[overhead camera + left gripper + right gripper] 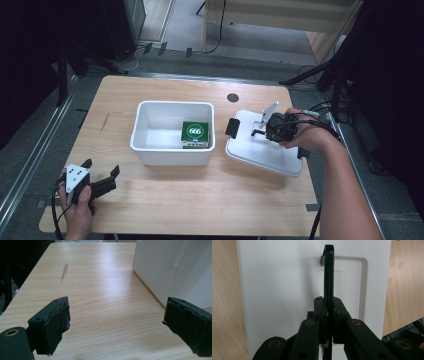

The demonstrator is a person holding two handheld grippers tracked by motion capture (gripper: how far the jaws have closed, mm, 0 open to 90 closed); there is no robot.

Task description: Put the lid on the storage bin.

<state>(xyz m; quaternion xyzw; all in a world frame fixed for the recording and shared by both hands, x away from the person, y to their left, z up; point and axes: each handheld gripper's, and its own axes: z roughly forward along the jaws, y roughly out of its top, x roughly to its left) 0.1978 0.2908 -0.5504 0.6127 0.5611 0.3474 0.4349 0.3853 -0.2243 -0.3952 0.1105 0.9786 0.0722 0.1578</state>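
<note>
Right gripper (329,312) jaws clamping lid handle (328,270); lid (260,150) tilting beside bin (150,142), not yet fitted; left gripper (117,322) jaws gaping wide, idling.

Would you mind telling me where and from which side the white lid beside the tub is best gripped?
By its black handle, from straight above. The handle stands up on edge from the recess in the middle of the white lid, thin enough to fit between the fingers. The right gripper already pinches it that way, shut across its flat sides. The lid's broad flat edges probably offer a poorer hold.
</note>
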